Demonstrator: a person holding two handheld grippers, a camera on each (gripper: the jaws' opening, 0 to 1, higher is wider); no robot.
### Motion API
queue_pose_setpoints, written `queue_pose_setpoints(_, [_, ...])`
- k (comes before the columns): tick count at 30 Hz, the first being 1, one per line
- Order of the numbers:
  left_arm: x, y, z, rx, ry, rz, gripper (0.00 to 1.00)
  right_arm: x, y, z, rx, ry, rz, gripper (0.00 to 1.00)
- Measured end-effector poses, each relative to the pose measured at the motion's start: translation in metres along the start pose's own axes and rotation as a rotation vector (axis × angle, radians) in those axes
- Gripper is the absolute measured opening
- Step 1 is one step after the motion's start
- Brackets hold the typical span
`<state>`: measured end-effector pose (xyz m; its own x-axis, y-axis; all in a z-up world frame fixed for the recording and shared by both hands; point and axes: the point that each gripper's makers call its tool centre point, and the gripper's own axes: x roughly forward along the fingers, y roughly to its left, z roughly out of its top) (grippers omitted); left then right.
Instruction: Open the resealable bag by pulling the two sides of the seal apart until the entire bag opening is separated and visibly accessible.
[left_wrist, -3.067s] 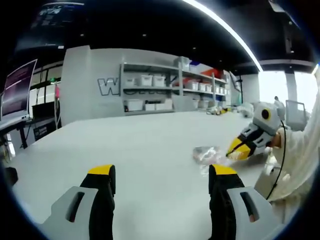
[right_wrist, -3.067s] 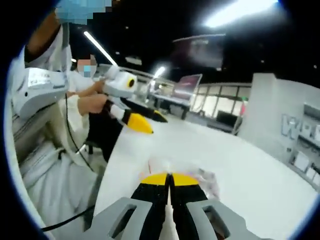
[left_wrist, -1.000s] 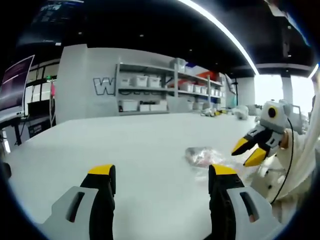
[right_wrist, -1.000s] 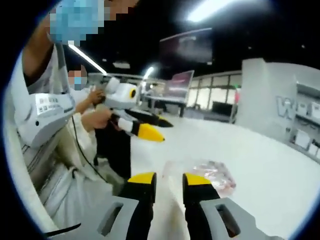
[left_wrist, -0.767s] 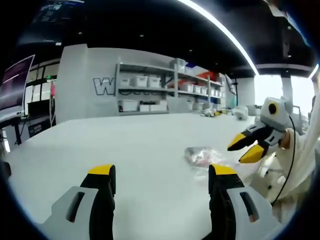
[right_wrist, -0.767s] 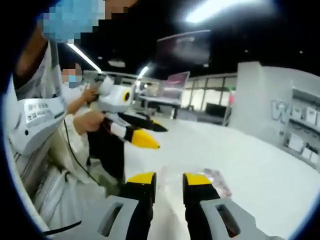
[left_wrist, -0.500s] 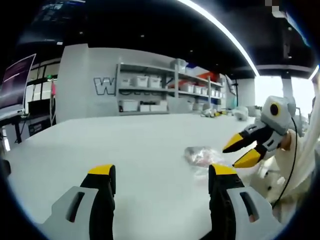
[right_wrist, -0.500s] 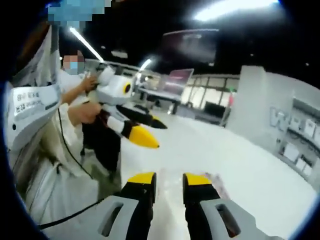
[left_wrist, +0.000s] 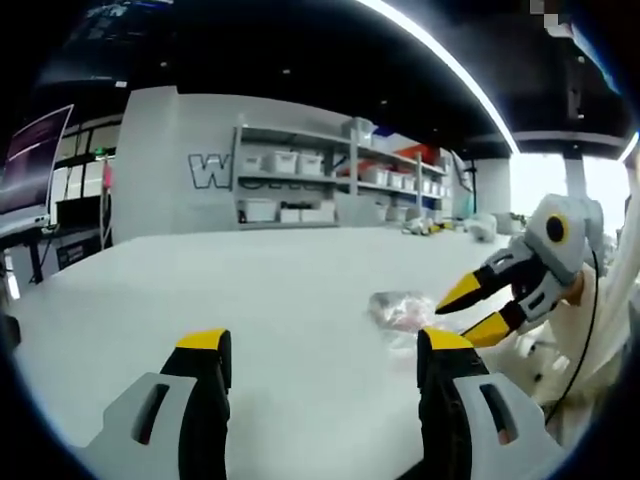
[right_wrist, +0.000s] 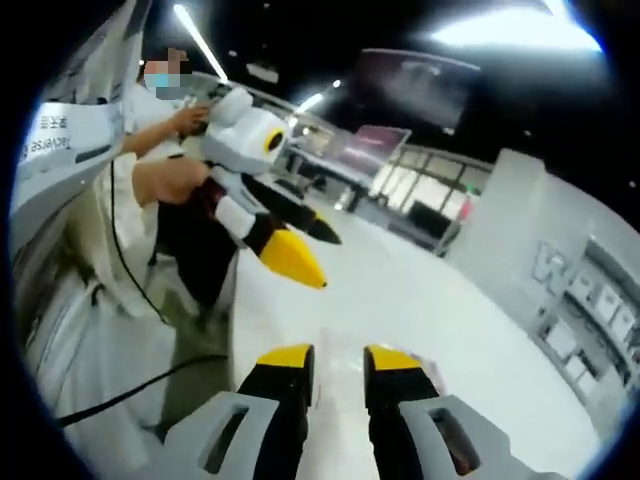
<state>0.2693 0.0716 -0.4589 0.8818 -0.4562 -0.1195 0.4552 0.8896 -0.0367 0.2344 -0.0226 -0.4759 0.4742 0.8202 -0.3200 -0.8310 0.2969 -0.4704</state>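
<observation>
A clear resealable bag (left_wrist: 398, 309) with pinkish contents lies flat on the white table (left_wrist: 260, 290), in front of and to the right of my left gripper (left_wrist: 325, 350). That gripper is wide open with nothing between its yellow-tipped fingers. My right gripper (left_wrist: 473, 311) comes in from the right in the left gripper view, jaws apart, its tips just beside the bag's right edge. In the right gripper view, the right gripper (right_wrist: 338, 360) shows a narrow gap and holds nothing. The left gripper (right_wrist: 322, 262) hovers above the table beyond it.
Shelves with white bins (left_wrist: 300, 185) line the far wall, and a monitor (left_wrist: 25, 165) stands at the left. A person in white clothing (right_wrist: 60, 150) sits at the table's near edge, with a black cable (right_wrist: 130, 390) trailing down.
The right gripper, shut on the bag three seconds ago, has let go and opened. Over the last second it dropped lower and left toward the bag. The left gripper stayed open and still.
</observation>
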Motion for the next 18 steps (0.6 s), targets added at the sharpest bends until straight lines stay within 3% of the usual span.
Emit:
queue_pose_setpoints(7, [0.0007, 0.0011, -0.0002, 0.0, 0.001, 0.003, 0.75, -0.0004, 0.0014, -0.0035, -0.072, 0.039, -0.021, 0.14])
queue_pose_setpoints(18, [0.0006, 0.0005, 0.0001, 0.002, 0.001, 0.002, 0.75, -0.001, -0.0009, -0.006, -0.083, 0.051, -0.032, 0.13])
